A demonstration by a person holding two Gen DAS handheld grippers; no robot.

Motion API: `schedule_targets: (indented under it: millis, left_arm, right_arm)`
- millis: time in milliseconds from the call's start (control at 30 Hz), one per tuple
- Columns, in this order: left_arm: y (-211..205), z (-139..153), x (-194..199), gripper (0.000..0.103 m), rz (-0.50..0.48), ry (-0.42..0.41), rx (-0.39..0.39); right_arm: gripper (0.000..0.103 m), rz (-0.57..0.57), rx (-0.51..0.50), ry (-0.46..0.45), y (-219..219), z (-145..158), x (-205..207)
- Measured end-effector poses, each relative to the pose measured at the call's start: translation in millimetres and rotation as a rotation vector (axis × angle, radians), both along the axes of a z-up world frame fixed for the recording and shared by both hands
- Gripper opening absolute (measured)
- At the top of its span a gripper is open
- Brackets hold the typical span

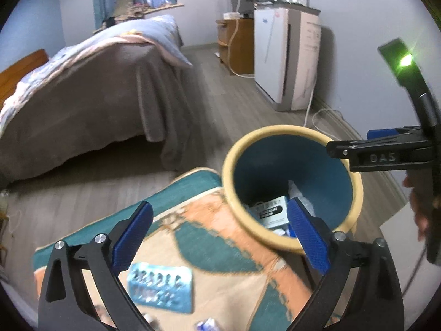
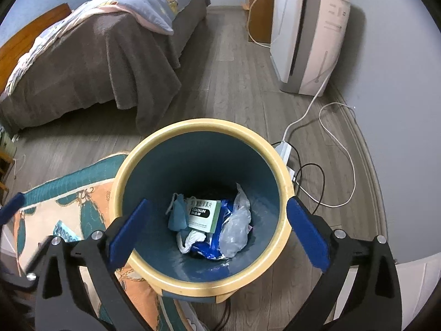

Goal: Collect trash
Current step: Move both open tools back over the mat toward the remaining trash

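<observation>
A blue bin with a cream rim [image 2: 202, 127] stands on the floor and holds a medicine box [image 2: 204, 213], a clear plastic bag [image 2: 235, 230] and other wrappers. My right gripper [image 2: 217, 223] is open and empty, directly above the bin's mouth. My left gripper [image 1: 220, 234] is open and empty, above the patterned rug [image 1: 220, 248] left of the bin [image 1: 286, 131]. A silver-blue pill blister pack [image 1: 161, 284] lies on the rug just beyond the left finger; it also shows in the right wrist view [image 2: 64, 234]. Small scraps [image 1: 206, 325] lie near the bottom edge.
A bed with a brown blanket [image 2: 91, 63] fills the far left. An air purifier [image 2: 306, 33] and a wooden cabinet [image 2: 259, 11] stand by the right wall. A power strip and cables [image 2: 311, 165] lie on the floor right of the bin.
</observation>
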State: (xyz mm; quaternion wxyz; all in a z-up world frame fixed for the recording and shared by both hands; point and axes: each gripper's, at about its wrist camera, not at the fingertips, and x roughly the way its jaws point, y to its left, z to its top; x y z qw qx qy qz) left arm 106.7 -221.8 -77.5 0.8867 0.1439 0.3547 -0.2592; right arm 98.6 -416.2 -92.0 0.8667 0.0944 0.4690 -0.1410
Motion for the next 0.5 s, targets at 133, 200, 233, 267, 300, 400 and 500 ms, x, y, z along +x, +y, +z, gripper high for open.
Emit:
schedule_targets:
  millis: [133,200,233,267,300,400,500]
  left_arm:
    - [34,17,-15,0.097,0.045,-0.026,0.013]
    - [47,23,-20,0.097,0.065,-0.025,0.017]
    - [56,26,-24,0.097,0.078,-0.024,0.018]
    - [64,30,-28,0.097,0.088,-0.023,0.019]
    - [71,34,-32,0.097,0.095,-0.025,0.019]
    - [98,46,-45,0.098,0.122,-0.033,0.02]
    - [125,57,-56,0.098,0.154,-0.022,0.008]
  right_arm:
    - [0.097,0.041,-0.025,-0.015,21,10,-3]
    - [0.097,0.069,-0.007,-0.025,33,15,-6]
    - [0.097,0.078,0.004,-0.024,38,16,-7]
    - [0.097,0.089,0.014,-0.022,44,18,-8]
    - [0.097,0.101,0.025,-0.02,51,21,-10]
    - [0.097,0.123,0.055,-0.03,71,30,-15]
    - [0.097,0.124,0.033,-0.042,92,42,-20]
